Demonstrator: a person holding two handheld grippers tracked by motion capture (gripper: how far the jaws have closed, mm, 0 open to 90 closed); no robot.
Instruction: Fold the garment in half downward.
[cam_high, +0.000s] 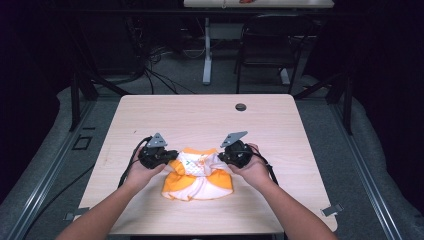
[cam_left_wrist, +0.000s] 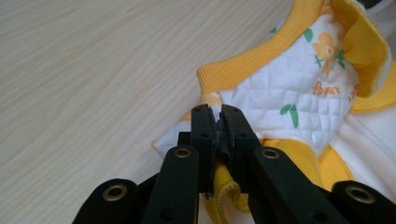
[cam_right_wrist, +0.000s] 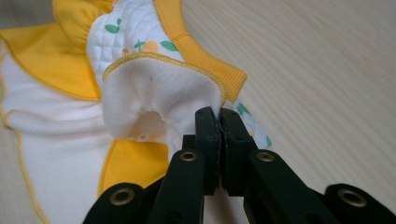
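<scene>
Two grippers pinch one baby garment (cam_high: 198, 176).
Left gripper (cam_high: 172, 156) and right gripper (cam_high: 223, 156) each clamp its fabric, lower centre of frame.

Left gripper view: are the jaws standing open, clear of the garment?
No. The left gripper has its jaws closed together, pinching the edge of the white and yellow garment between them.

Left tongs (cam_high: 172, 159) clamped; right tongs (cam_high: 223, 157) clamped; forearms angled inward.
</scene>
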